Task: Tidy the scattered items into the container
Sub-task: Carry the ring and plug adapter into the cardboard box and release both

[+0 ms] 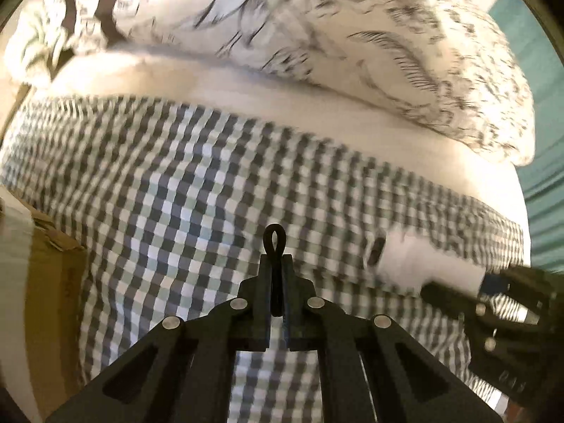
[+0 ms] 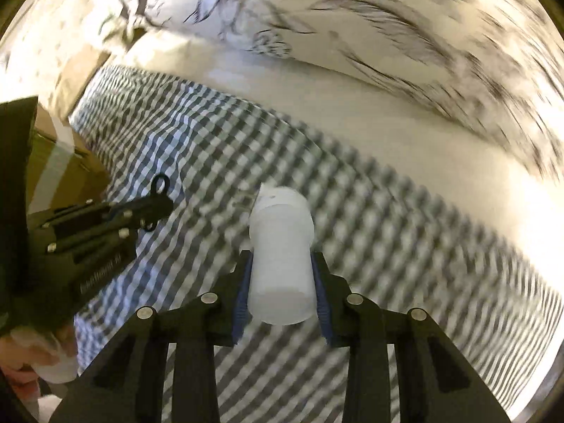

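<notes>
In the left wrist view my left gripper is shut on a thin black elastic loop, which sticks out past the fingertips above a checked cloth. At the right edge of that view my right gripper holds a white bottle. In the right wrist view my right gripper is shut on the same white plastic bottle, its blue pads pressing on both sides, cap end pointing away. To the left there, the left gripper carries the black loop.
A brown cardboard box with white tape stands at the left edge of the checked cloth, also the box beside the left gripper. A patterned duvet lies beyond. A person's hand grips the left tool.
</notes>
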Motion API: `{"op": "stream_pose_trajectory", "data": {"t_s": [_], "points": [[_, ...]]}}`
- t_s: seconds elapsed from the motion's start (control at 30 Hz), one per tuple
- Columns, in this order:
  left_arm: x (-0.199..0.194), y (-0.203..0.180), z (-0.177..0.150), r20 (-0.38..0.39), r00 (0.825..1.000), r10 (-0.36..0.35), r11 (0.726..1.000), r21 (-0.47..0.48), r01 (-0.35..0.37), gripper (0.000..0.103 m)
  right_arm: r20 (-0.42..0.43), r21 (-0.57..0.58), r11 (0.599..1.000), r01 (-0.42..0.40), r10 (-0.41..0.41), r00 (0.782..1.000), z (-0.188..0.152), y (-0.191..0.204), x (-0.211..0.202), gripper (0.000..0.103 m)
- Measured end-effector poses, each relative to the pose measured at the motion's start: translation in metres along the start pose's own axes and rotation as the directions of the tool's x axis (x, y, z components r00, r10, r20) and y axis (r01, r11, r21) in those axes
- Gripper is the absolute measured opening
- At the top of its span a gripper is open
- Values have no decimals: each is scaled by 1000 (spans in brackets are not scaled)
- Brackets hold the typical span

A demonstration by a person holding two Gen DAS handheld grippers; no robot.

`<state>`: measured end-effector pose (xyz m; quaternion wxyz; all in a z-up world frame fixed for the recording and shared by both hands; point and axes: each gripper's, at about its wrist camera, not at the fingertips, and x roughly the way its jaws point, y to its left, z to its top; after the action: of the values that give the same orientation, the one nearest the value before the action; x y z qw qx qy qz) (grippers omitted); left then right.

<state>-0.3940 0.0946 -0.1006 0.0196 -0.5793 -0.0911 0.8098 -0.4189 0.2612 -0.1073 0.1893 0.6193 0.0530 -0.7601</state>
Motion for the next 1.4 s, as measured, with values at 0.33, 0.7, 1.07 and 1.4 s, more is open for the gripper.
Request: {"op": "stream_pose_trajectory", "data": {"t_s": [0.33,0.7,1.07,1.4], "points": [[-67,-45,-29,20,998,-52,992,116,50,5,49,114,993,26,-31,998,-71,13,-80,32],[-137,-47,-47,69,994,-84,988,135,74,5,132,63,997,38,-46,990,-106,58,-167,32],[-192,52,-36,128,992,-20,998,69,11,5,191,-51,999,-1,11,982,-72,161,-193,32],[-210,181,-28,138,987,83,996,-55,-76,5,191,-200,976,-91,130,973,-18,281,-173,32]]}}
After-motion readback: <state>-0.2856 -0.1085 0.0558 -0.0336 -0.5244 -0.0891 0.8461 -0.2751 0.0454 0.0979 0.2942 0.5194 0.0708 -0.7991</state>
